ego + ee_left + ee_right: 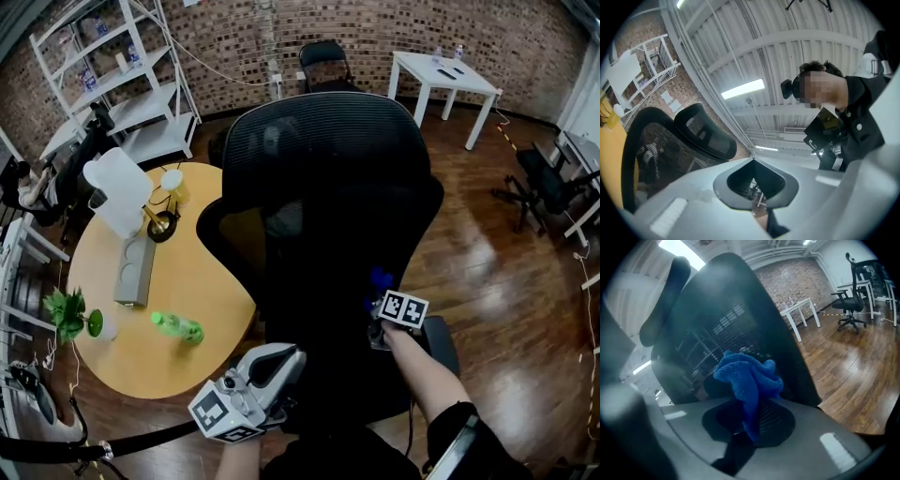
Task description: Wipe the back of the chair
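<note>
A black mesh office chair (323, 216) stands right in front of me with its back turned toward me. My right gripper (379, 289) is at the lower right of that back, shut on a bunched blue cloth (380, 278). In the right gripper view the blue cloth (747, 376) sticks out of the right gripper (749, 401) close against the chair's mesh (717, 324). My left gripper (294, 356) is low at the chair's left side, tilted upward. In the left gripper view the left gripper (753, 160) has its jaws meeting with nothing between them, and the chair back (661, 150) and headrest (705, 131) are on the left.
A round yellow table (202, 281) at the left touches the chair's side and carries a green bottle (176, 326), a white jug (120, 192), a power strip (134, 270) and a small plant (67, 314). White shelving (122, 75), a white table (442, 75) and other black chairs (544, 183) stand farther off.
</note>
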